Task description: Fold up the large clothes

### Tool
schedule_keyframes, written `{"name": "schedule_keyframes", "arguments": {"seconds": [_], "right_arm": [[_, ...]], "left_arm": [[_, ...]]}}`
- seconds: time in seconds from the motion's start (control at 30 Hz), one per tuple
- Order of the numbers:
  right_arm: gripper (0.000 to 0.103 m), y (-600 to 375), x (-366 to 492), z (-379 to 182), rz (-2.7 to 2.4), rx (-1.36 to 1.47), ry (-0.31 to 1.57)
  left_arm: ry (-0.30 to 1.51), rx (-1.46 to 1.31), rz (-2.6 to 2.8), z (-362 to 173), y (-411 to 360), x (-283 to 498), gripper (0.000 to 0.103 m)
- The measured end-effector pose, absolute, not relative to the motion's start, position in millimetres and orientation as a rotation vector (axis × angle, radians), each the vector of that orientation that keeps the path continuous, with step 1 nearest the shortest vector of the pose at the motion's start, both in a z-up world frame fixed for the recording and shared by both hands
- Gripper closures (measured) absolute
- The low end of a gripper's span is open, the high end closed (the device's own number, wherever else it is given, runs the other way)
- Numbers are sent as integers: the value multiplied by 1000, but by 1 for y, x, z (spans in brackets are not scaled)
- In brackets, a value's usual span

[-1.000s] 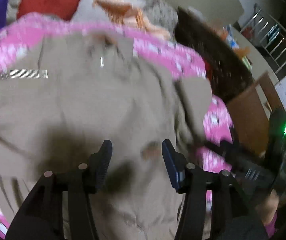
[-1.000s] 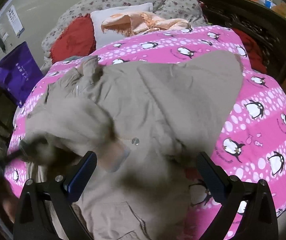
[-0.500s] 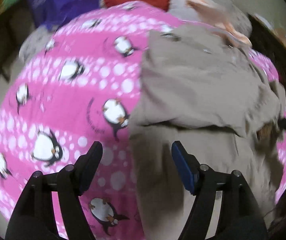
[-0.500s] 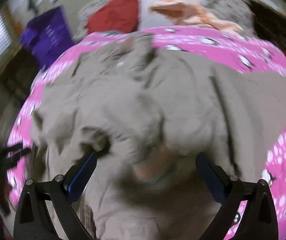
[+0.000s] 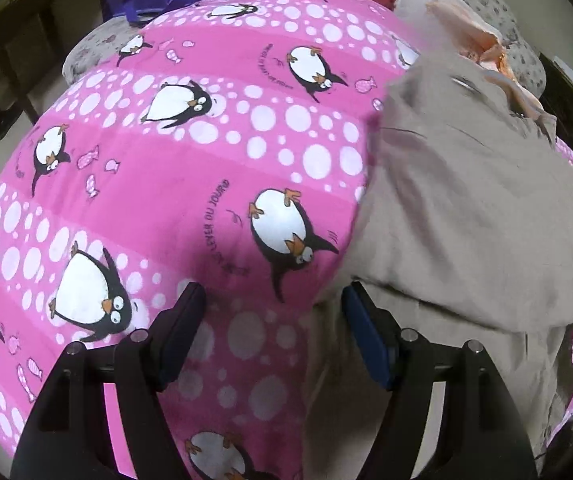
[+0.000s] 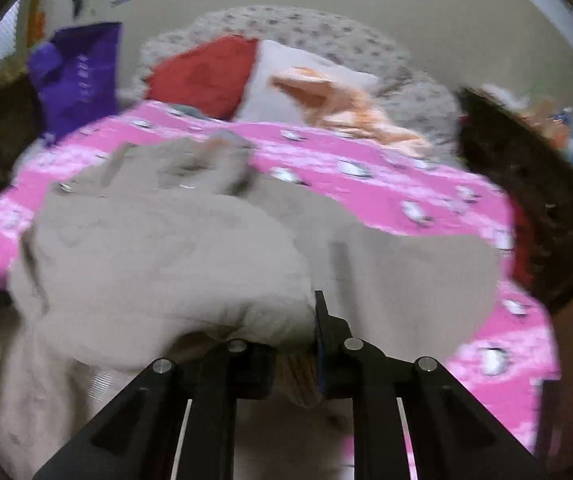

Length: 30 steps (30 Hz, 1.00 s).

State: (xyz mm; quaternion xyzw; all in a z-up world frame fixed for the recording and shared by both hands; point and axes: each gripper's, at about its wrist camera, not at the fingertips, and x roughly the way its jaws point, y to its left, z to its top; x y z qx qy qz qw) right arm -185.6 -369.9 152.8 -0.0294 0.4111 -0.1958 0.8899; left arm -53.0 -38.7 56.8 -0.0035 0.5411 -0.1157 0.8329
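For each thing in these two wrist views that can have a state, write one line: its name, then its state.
Beige coat: spread on the bed, partly folded, one flap doubled over the body.
Pink penguin bedspread: laid flat, bare to the coat's left.
Left gripper: open, nothing between its fingers, at the coat's edge.
Right gripper: closing, a bunch of coat fabric between its fingers.
Purple bag: upright beside the bed.

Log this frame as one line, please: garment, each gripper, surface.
garment: beige coat partly folded on penguin blanket | left gripper: open, empty, at coat edge | right gripper: closing on coat fold
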Motion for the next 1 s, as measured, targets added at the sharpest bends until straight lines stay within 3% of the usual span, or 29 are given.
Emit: {"name": "schedule_keyframes", "arguments": {"seconds": [0.03,0.13,0.17,0.23,0.3,0.4,0.53,0.7,1.0], "right_arm": [[77,-380,-188,142,-416,-55,913],[65,-391,-190,118,-365,-40,1081],[63,-391,-195,121,-350,-34,1079],[44,-389,-200,143,-366,-36,1015],[32,-383,-198,172,-394,-70,934],[20,-376,-183,202,-428,-159,879],[18,-373,-185,190,-430,-359,954],[18,-380,-187,172,-226,-38,963],[18,-304,-167,120,20,78,1015]], "left_arm": [[1147,-3,-243,55,-41,-53,32],[1147,14,-240,55,-48,-47,32],[1146,7,-242,56,-48,-45,32],[1148,-14,-239,55,-43,-37,32],[1155,-52,-235,54,-37,-28,32],[1155,-98,-241,54,-30,-26,32],[1145,-66,-248,63,-32,-34,32],[1100,-171,-281,91,-28,-42,32],[976,-70,-403,131,-92,-4,32]]}}
